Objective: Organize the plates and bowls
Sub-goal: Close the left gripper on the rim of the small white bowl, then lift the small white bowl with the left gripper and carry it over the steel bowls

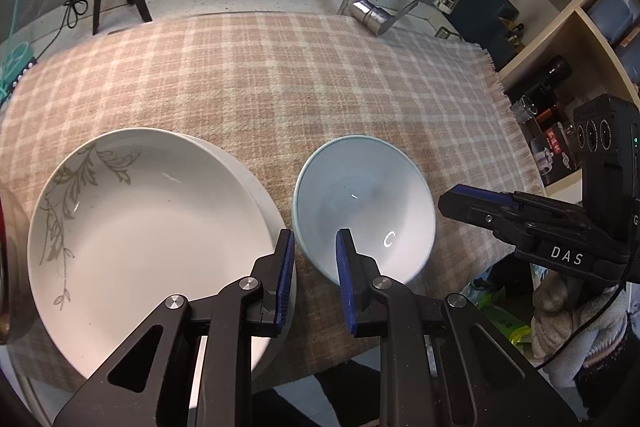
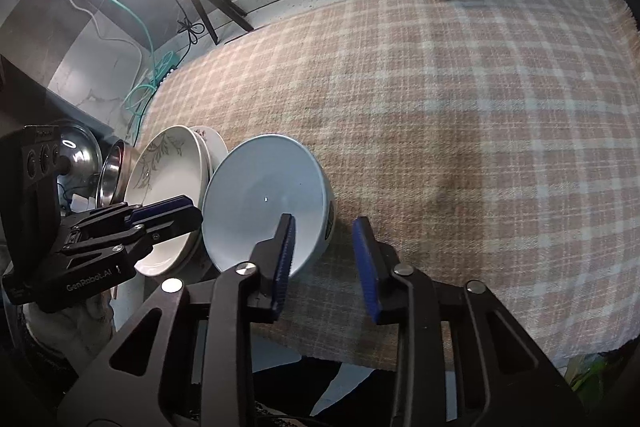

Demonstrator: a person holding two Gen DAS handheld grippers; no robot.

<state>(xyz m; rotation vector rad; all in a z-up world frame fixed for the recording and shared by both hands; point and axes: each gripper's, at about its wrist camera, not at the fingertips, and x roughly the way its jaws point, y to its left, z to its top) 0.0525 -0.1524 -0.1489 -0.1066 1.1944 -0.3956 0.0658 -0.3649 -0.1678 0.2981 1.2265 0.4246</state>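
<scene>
The pale blue bowl (image 1: 362, 195) stands on the checked cloth (image 1: 280, 75) near its front edge, just beside a stack of white plates (image 1: 160, 227) whose top one bears a leaf pattern; bowl and stack sit close without clearly touching. The left gripper (image 1: 315, 239) straddles the bowl's near-left rim, one pad between stack and bowl, the other inside the bowl; its gap is narrow, and I cannot tell whether the pads press the wall. The right gripper (image 2: 325, 225) straddles the opposite rim, one pad inside, one outside; a strip of cloth shows between outer pad and wall, so it grips nothing. A chrome faucet (image 1: 372, 11) stands behind the cloth.
</scene>
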